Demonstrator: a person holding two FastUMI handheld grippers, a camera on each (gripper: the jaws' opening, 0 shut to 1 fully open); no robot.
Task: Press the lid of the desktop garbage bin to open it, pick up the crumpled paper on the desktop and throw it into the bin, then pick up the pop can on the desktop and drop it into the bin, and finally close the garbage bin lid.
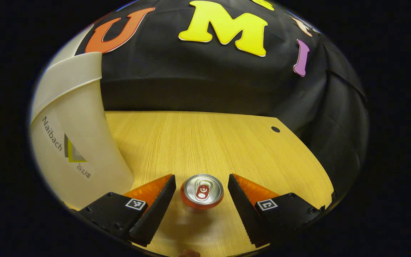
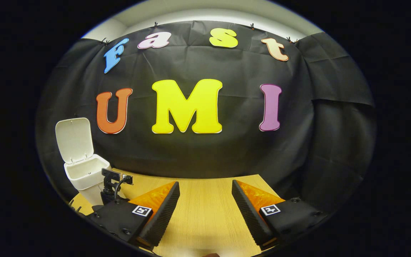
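Both grippers [image 1: 202, 185] [image 2: 205, 192] open, empty

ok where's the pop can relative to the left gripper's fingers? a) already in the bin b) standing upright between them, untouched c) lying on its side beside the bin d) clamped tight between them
b: the pop can stands upright on the desktop, gaps showing on both sides between the open left gripper fingers.

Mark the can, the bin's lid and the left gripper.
can [image 1: 202, 191]: left gripper view, on its top.
lid [image 2: 74, 140]: right gripper view, on its raised inner face.
left gripper [image 1: 202, 194]: left gripper view, midway between its fingertips.
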